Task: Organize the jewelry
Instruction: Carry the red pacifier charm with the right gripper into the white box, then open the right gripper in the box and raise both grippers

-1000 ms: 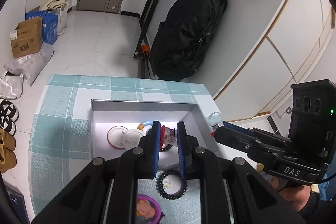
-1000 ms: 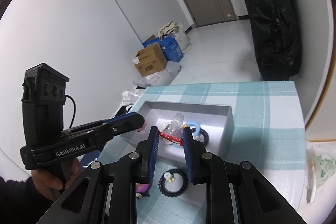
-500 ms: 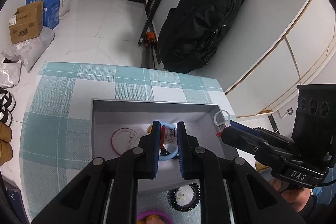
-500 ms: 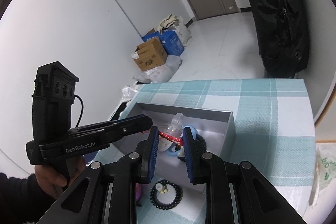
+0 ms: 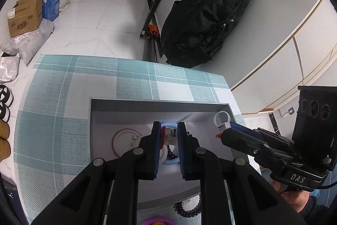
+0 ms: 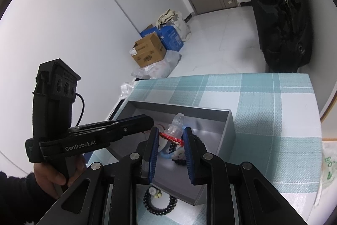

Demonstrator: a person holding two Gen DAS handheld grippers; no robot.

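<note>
We have the left gripper (image 5: pixel 167 136) and right gripper (image 6: pixel 171 141) over the grey open box (image 6: pixel 229 132) mid-table, each pinching a small red-and-clear trinket. White bangle (image 5: pixel 124 141), blue ring (image 5: pixel 169 161) already in; black bead bracelet (image 6: pixel 159 202) and purple ring (image 5: pixel 157 221) still outside its near edge.

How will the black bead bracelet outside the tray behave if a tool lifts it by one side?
The black bead bracelet looks strung from separate round beads, so it will probably droop rather than stay a ring. Its glossy beads may slip between flat pads. It looks small, so likely light, and lies flat on the checked cloth.
</note>
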